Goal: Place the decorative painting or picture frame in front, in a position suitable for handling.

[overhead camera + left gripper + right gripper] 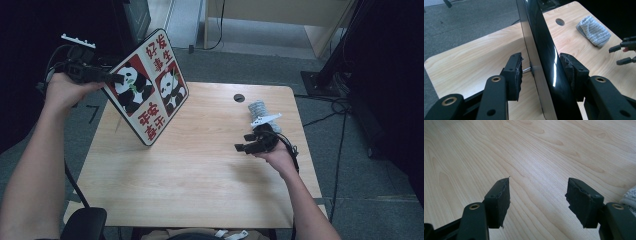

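A wooden table (200, 165) stands on grey carpet. High view: the left gripper (107, 77) holds a panda picture board (147, 87) tilted above the table's left corner. Left gripper view: its fingers (515, 75) clamp the board's glossy, stiff, probably slippery edge. Right gripper view: the right gripper (537, 202) stands open, empty.

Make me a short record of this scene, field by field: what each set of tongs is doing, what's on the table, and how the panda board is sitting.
left tongs: around the edge of the panda board; one pad sits against its glossy face, the other shows a gap at the back
panda board: square, red and white, Chinese characters, tilted, lifted above the table's left far corner
right tongs: open, nothing between the pads, low over bare wood
grey cloth: folded, lying on the table near the round cable hole
table: light wood
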